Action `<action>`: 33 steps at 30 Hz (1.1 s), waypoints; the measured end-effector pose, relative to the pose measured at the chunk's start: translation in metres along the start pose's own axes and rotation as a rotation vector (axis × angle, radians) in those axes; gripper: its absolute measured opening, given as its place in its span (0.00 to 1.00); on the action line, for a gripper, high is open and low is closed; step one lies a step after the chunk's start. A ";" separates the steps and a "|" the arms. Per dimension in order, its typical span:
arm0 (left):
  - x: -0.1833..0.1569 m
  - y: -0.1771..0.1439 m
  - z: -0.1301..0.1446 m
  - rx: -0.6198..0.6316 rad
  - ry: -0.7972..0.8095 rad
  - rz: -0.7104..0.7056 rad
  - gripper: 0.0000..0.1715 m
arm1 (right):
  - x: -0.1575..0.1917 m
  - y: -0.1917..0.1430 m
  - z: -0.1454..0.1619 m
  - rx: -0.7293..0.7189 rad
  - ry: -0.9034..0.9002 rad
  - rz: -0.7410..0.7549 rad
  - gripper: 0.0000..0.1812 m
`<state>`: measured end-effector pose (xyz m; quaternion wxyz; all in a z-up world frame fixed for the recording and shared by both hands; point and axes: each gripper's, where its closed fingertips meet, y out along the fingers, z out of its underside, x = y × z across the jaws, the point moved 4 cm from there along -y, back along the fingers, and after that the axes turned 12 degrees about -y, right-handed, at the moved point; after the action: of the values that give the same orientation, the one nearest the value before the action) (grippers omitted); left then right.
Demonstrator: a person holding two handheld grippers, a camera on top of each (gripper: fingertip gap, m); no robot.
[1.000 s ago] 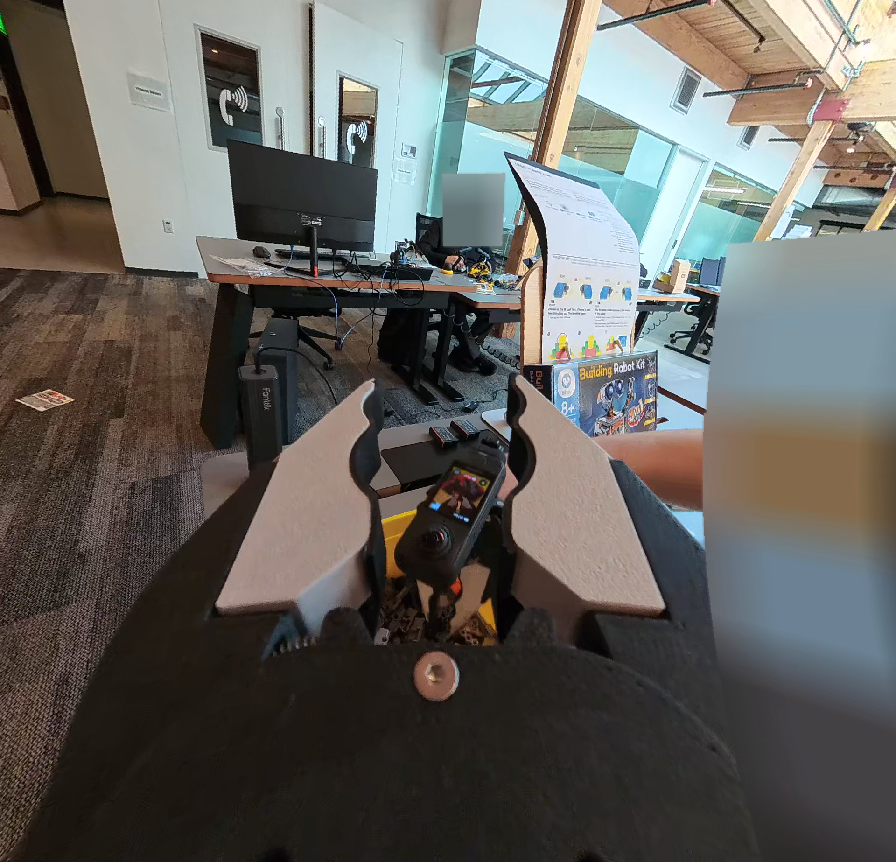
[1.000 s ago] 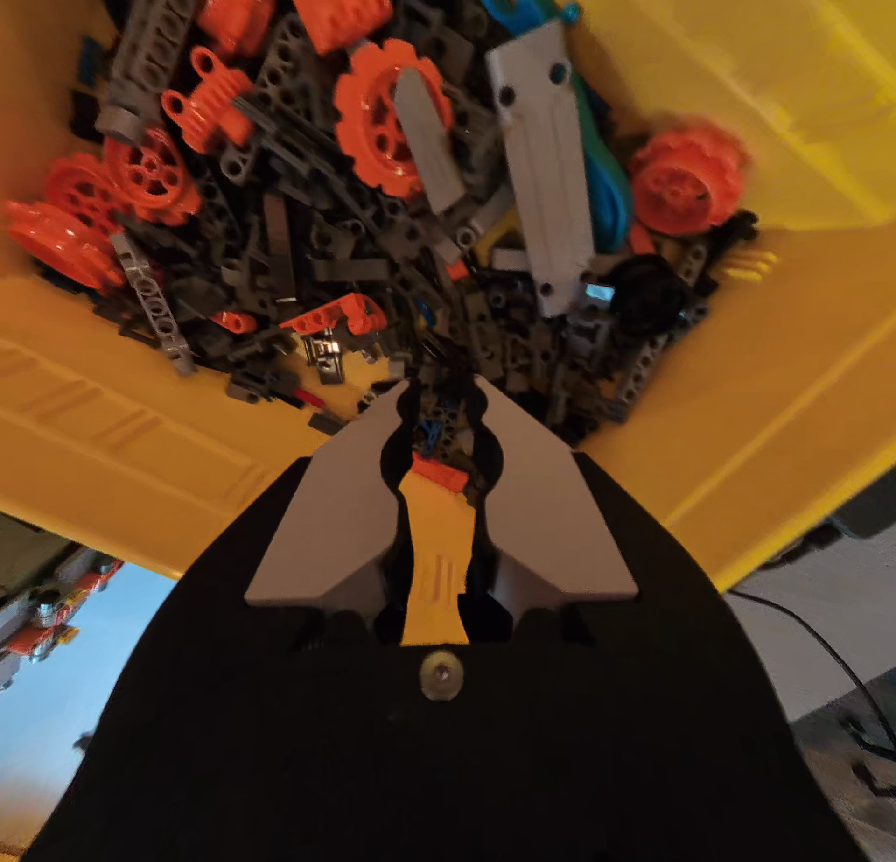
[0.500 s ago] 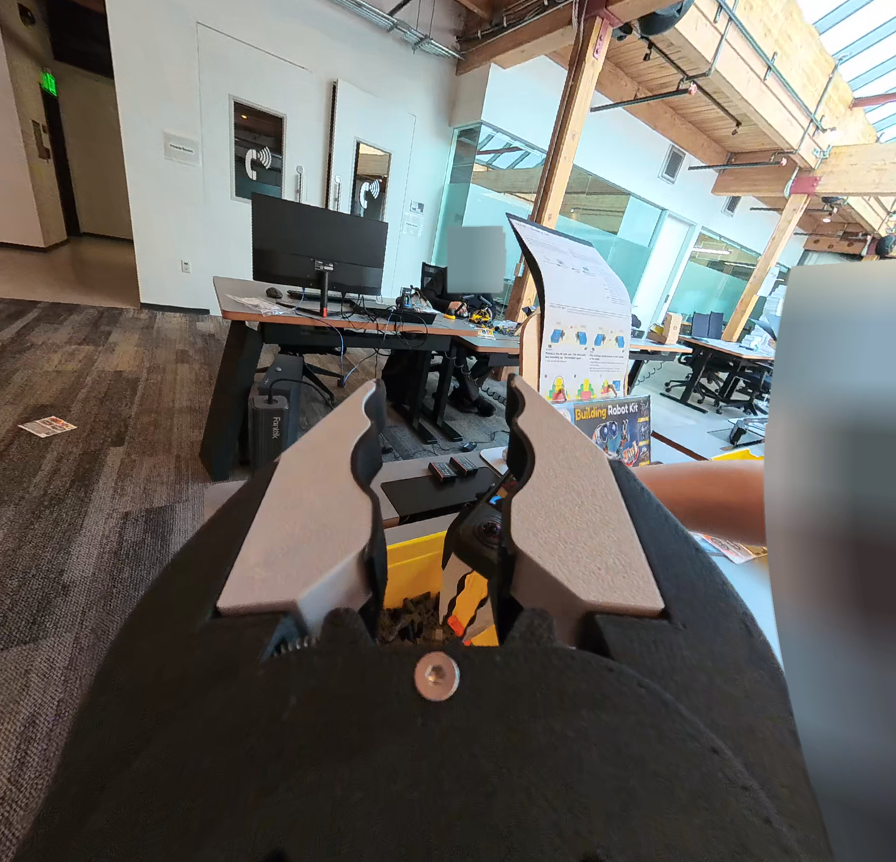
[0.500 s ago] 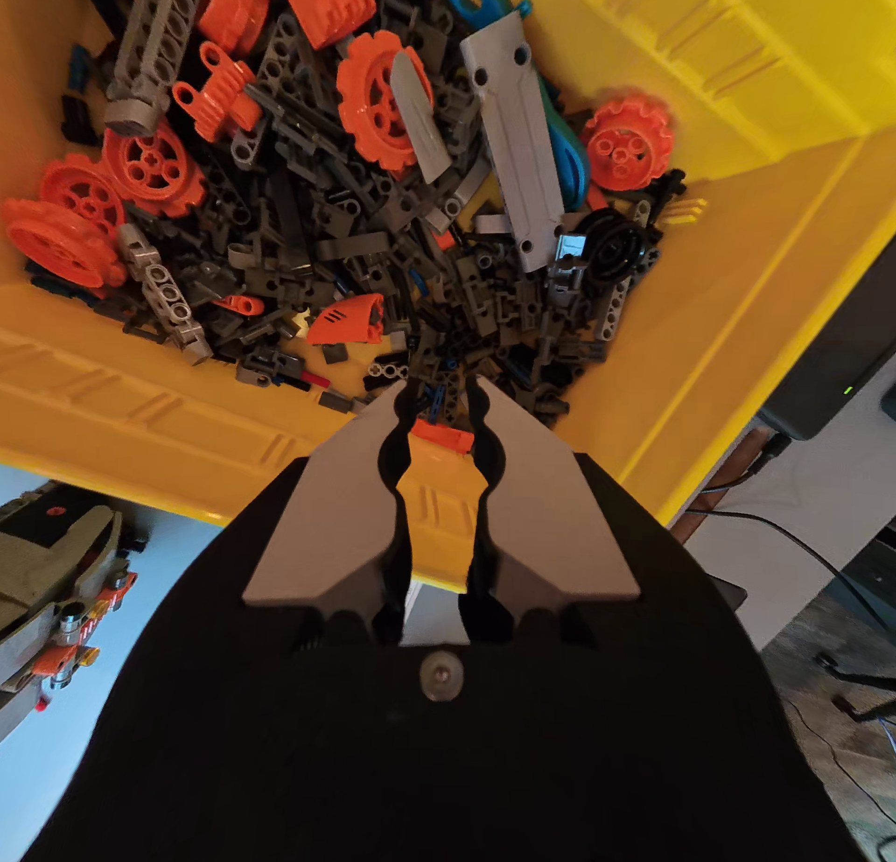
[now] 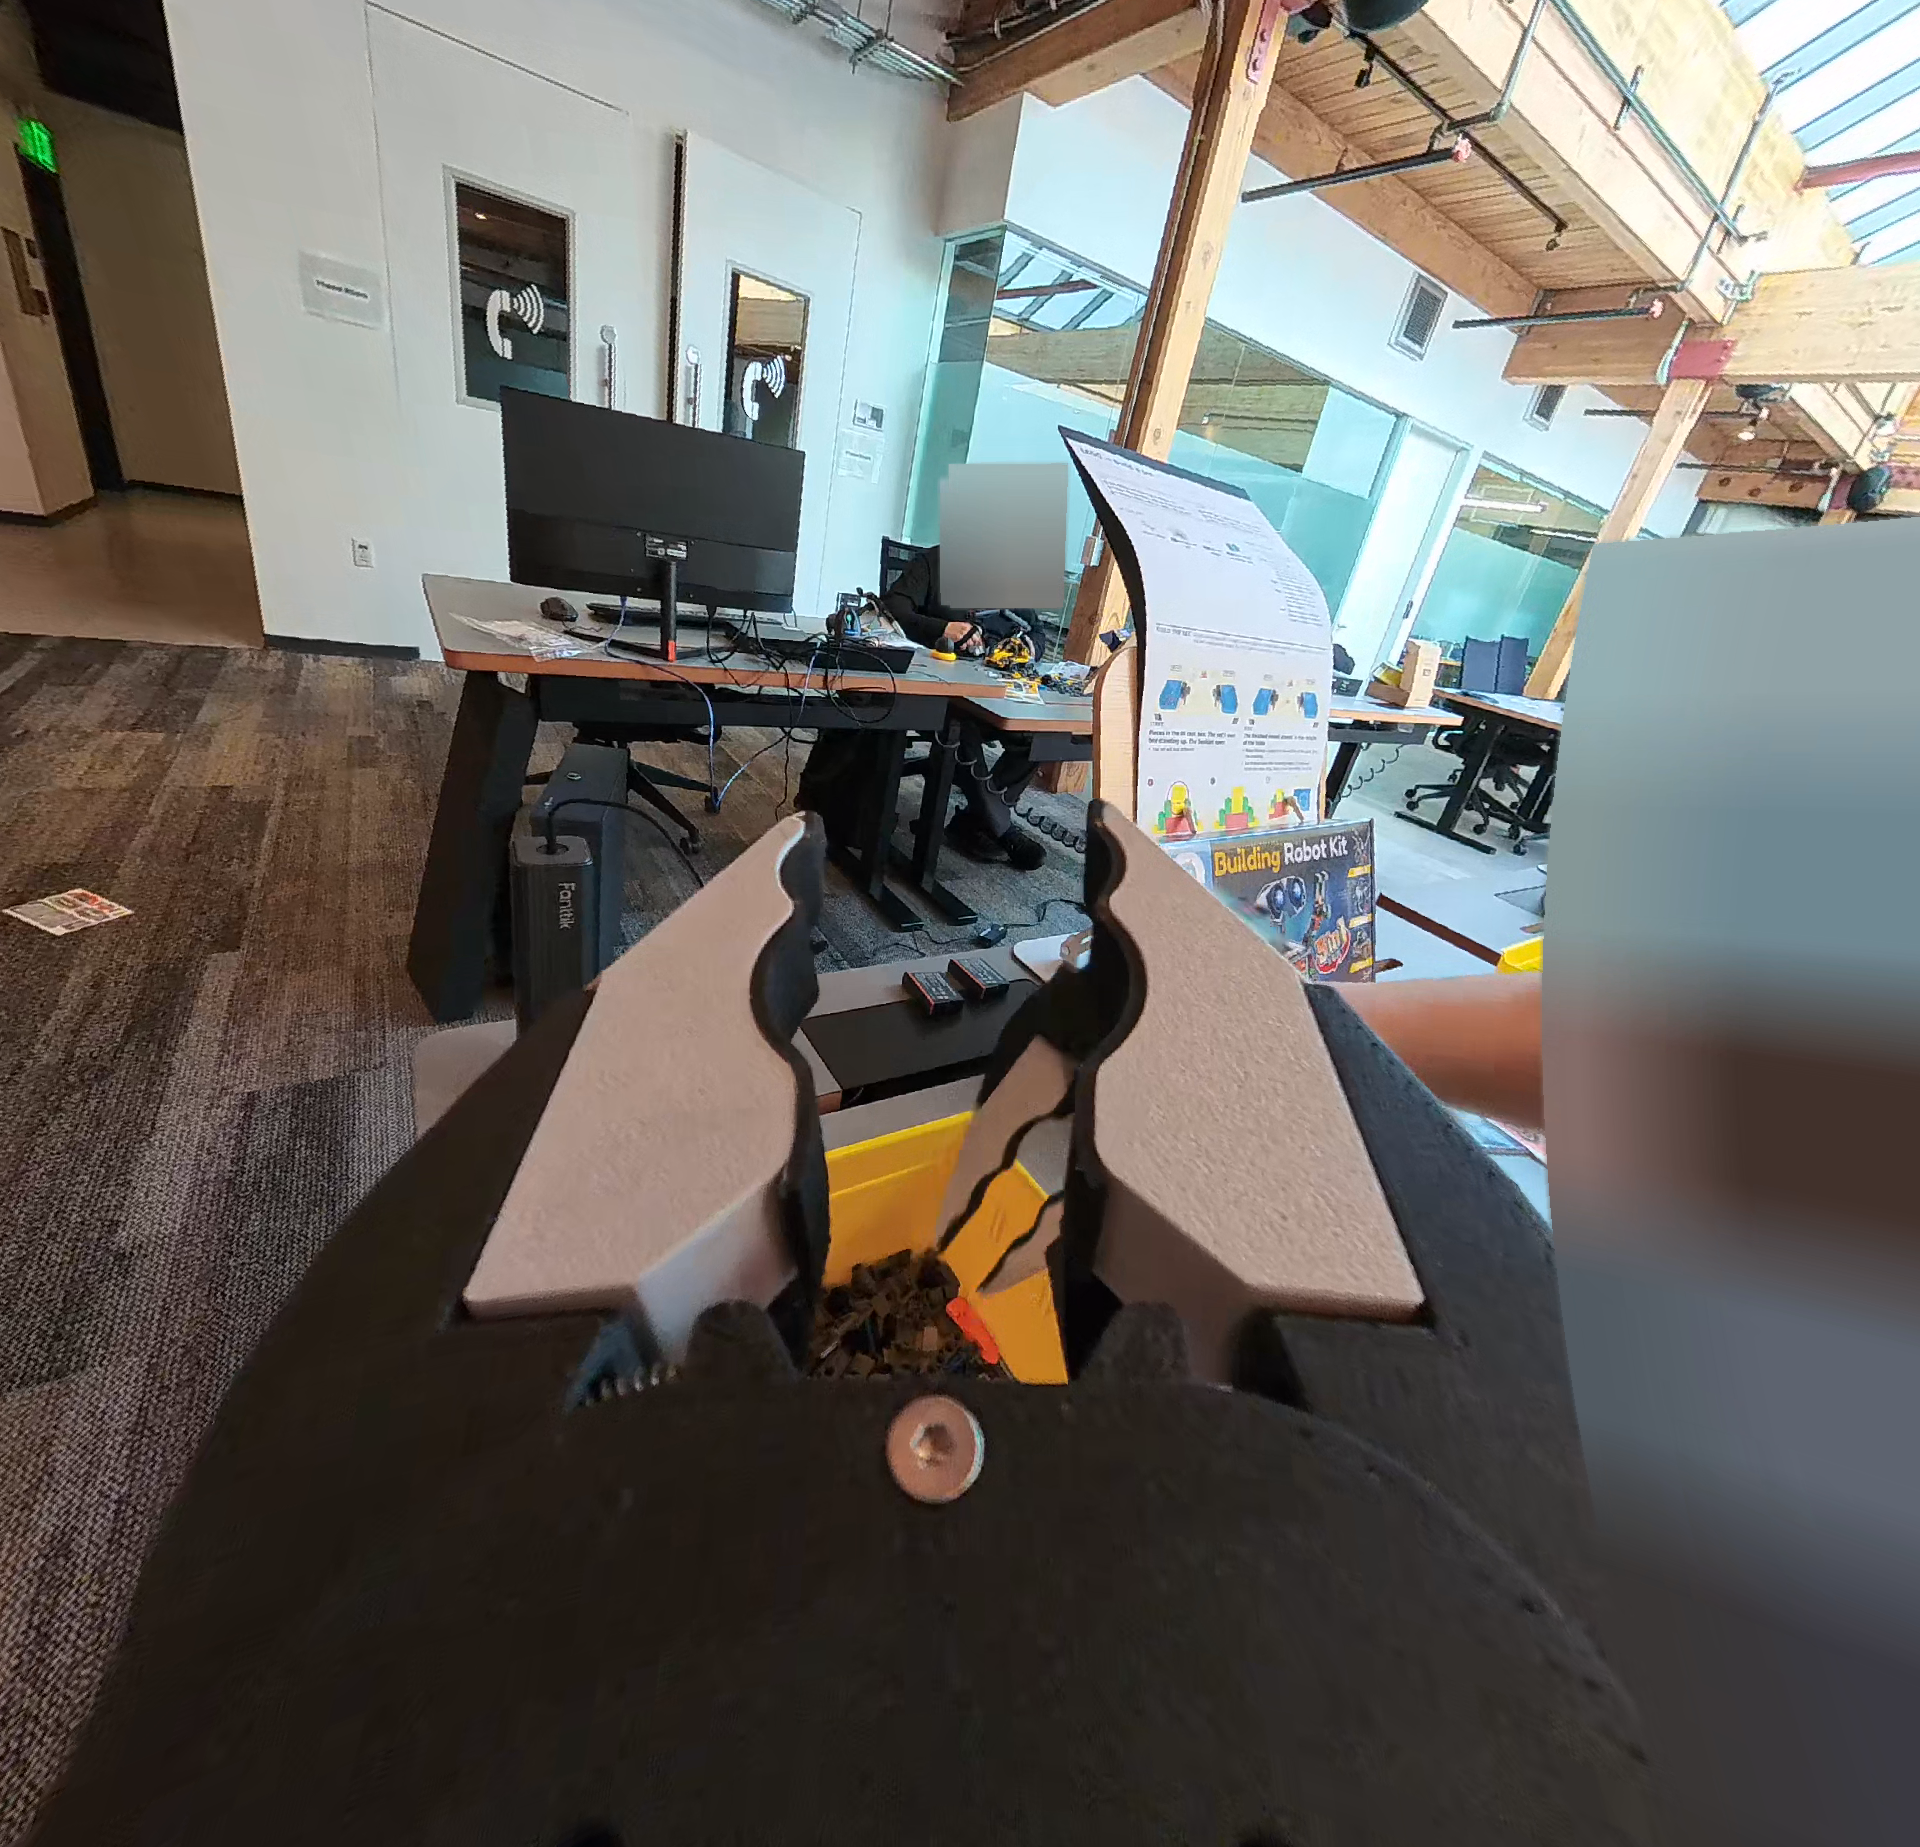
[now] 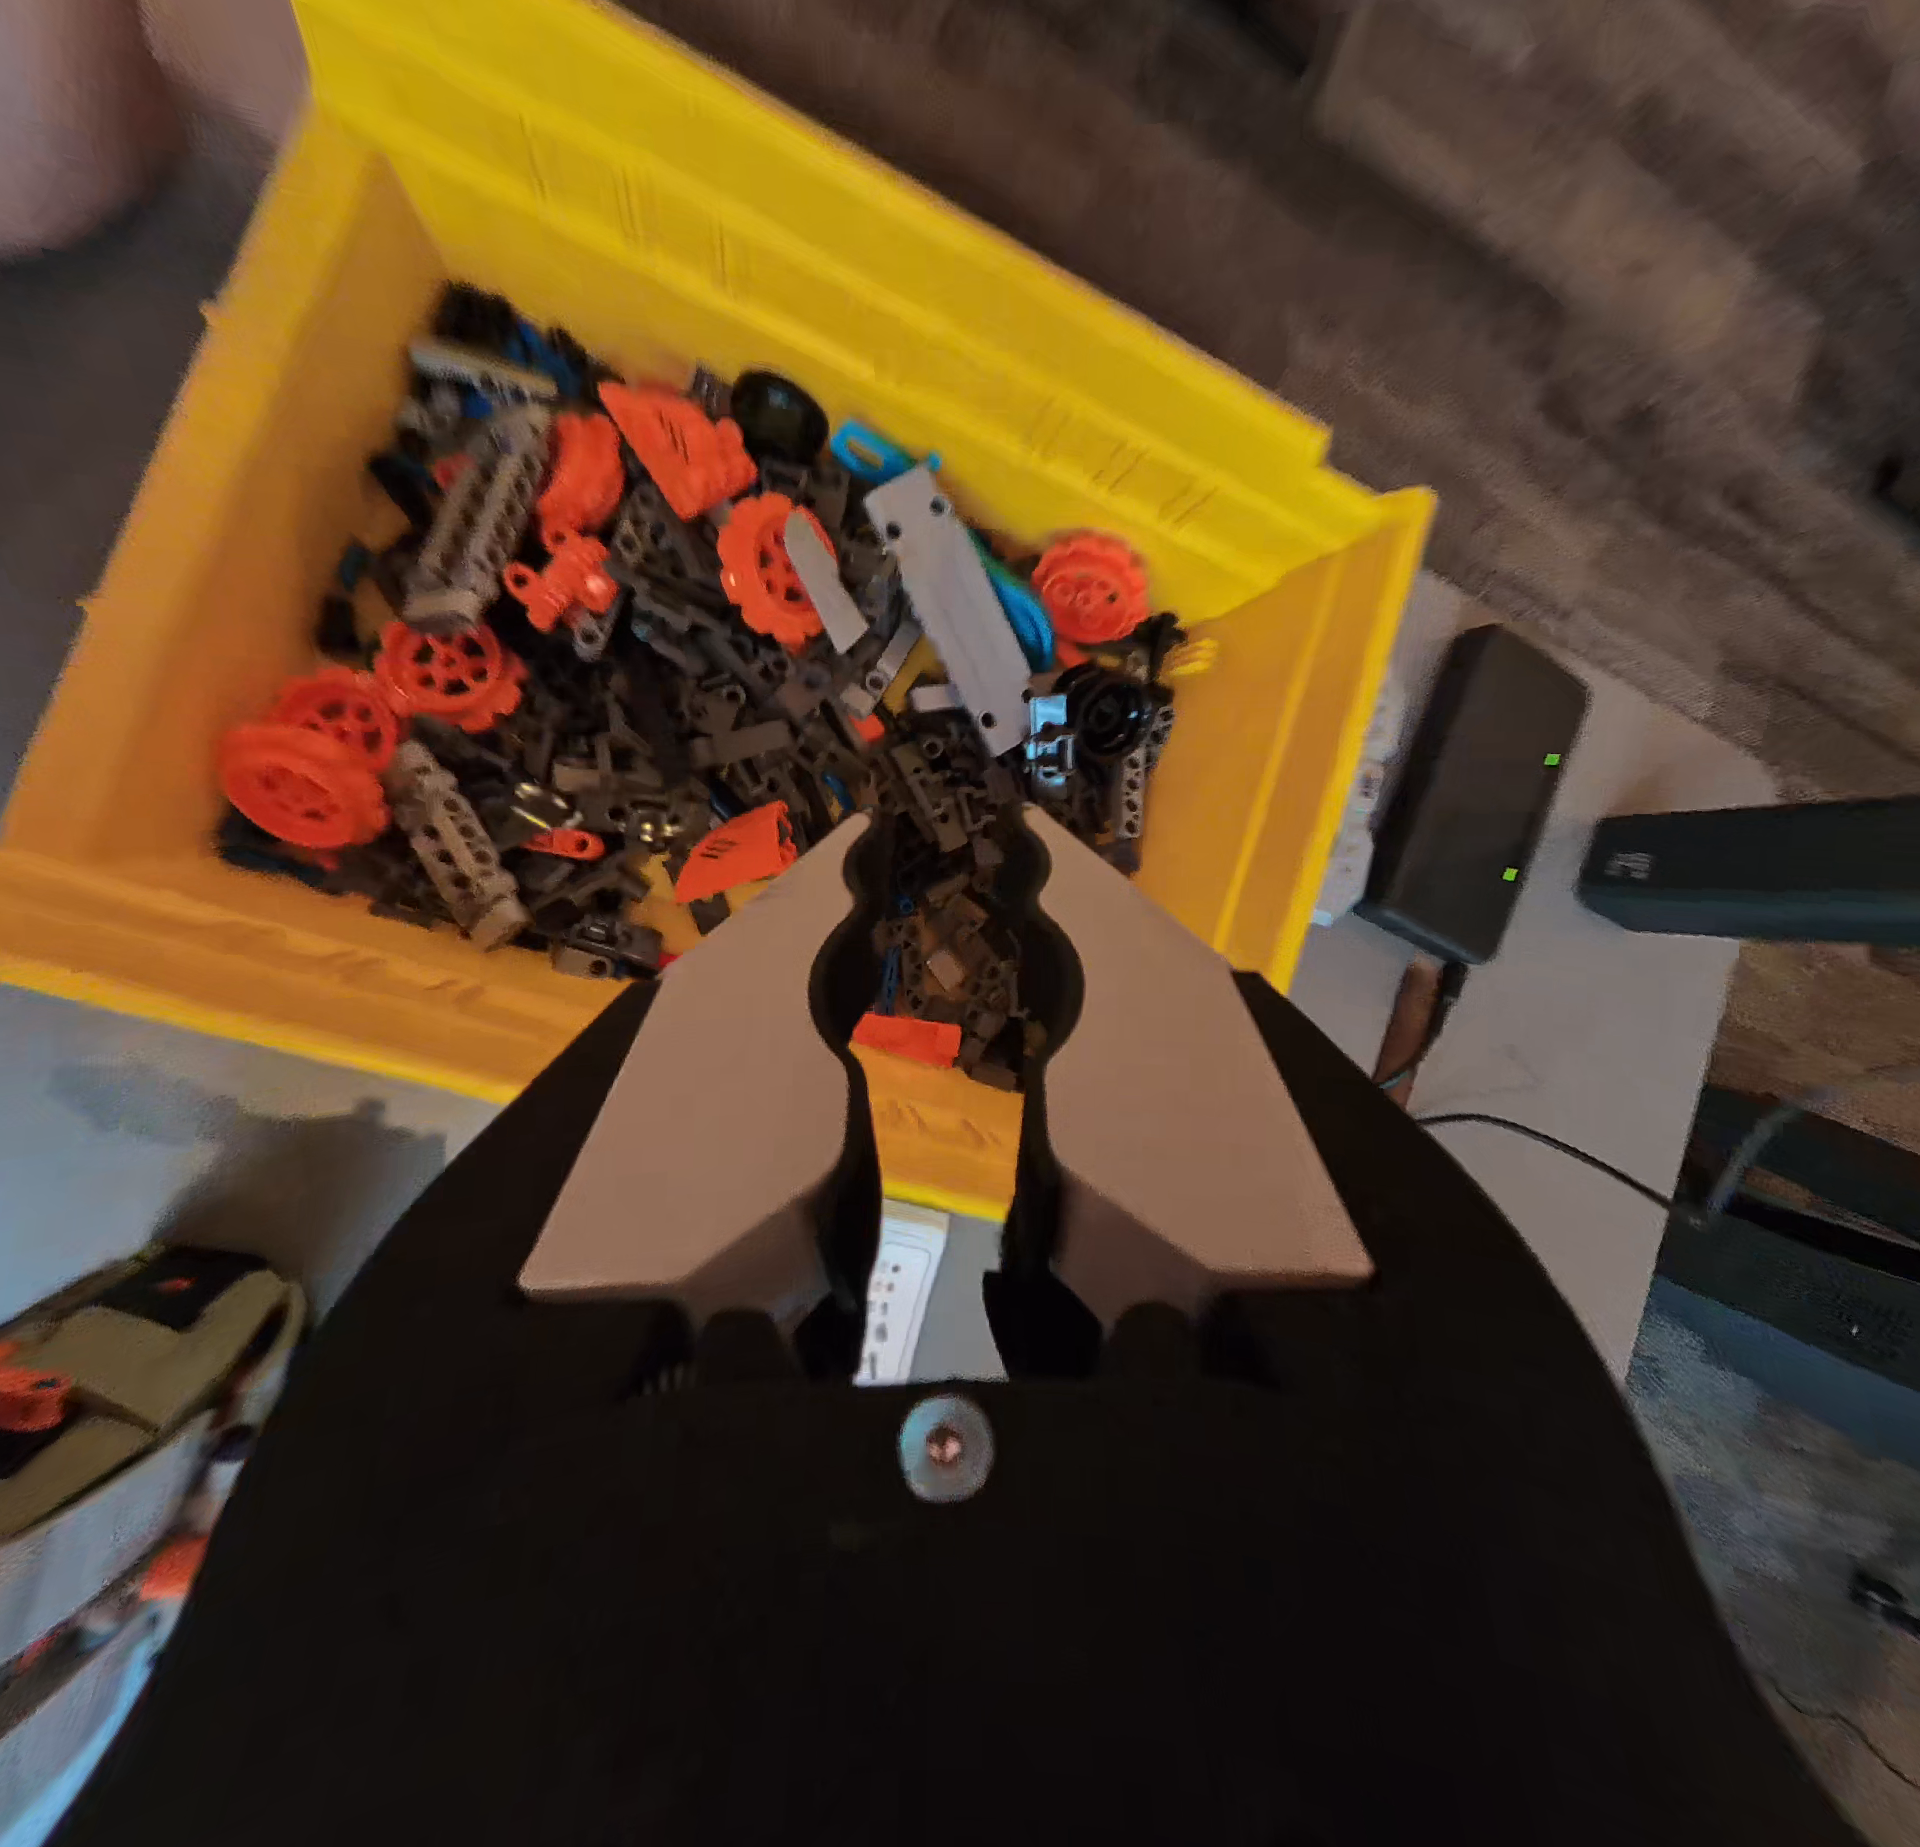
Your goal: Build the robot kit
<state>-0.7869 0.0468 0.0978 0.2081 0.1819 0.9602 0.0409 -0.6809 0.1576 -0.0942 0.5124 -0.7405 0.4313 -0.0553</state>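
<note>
My right gripper [image 6: 943, 818] hangs open and empty above a yellow bin [image 6: 831, 239] filled with small dark, grey and orange building pieces. Orange wheels [image 6: 301, 784] lie at the bin's left and a long grey plate [image 6: 951, 602] near its far right. My left gripper [image 5: 945, 841] is open and empty, held level and pointing across the room. Between its fingers I see the yellow bin [image 5: 894, 1174] below and the right gripper [image 5: 966, 1262] angled down over the pieces. A person's forearm [image 5: 1455, 1049] reaches in from the right.
A black power bank [image 6: 1475, 789] with green lights lies right of the bin. A partly built model [image 6: 125, 1361] sits at the lower left. A kit box [image 5: 1299, 893] and a propped instruction sheet [image 5: 1226, 654] stand behind the bin. A black mat [image 5: 904, 1039] holds two small black blocks. Desks stand beyond. There is about 25 cm between the tips of the two grippers. The long grey plate [image 6: 951, 602] sits 12 cm or so from the ends of my right fingers.
My right gripper has risen out of the bin, so the whole bin now shows; its jaw gap is unchanged. My left gripper has tilted upward, still open.
</note>
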 end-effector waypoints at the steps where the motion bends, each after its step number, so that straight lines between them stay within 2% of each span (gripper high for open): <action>1: 0.000 -0.002 -0.001 -0.004 -0.004 0.003 0.28 | 0.001 -0.016 -0.001 -0.042 0.020 0.039 0.11; 3: 0.001 -0.006 -0.004 -0.018 -0.013 0.011 0.28 | 0.010 -0.051 0.006 -0.095 0.046 0.136 0.11; 6: 0.001 -0.010 -0.007 -0.034 -0.019 0.023 0.28 | 0.043 -0.099 0.030 -0.145 0.121 0.237 0.11; 10: -0.001 -0.010 -0.007 -0.036 -0.025 0.037 0.28 | 0.110 -0.148 0.073 -0.186 0.286 0.356 0.11; 13: -0.005 -0.005 -0.002 -0.014 -0.016 0.041 0.28 | 0.166 -0.170 0.108 -0.199 0.417 0.454 0.11; 18: -0.012 0.005 0.006 0.023 0.013 0.038 0.28 | 0.261 -0.179 0.163 -0.129 0.567 0.509 0.13; 22: -0.014 0.009 0.007 0.022 0.011 0.039 0.28 | 0.315 -0.180 0.204 -0.052 0.719 0.542 0.15; 28: -0.015 0.009 0.008 0.022 0.022 0.029 0.28 | 0.354 -0.177 0.223 0.050 0.778 0.549 0.18; 33: -0.013 0.008 0.007 0.021 0.021 0.018 0.28 | 0.372 -0.177 0.238 0.110 1.040 0.552 0.24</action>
<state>-0.7702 0.0492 0.0976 0.1957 0.1923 0.9610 0.0348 -0.2217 0.0859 -0.1973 0.2670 -0.4489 0.7990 -0.2980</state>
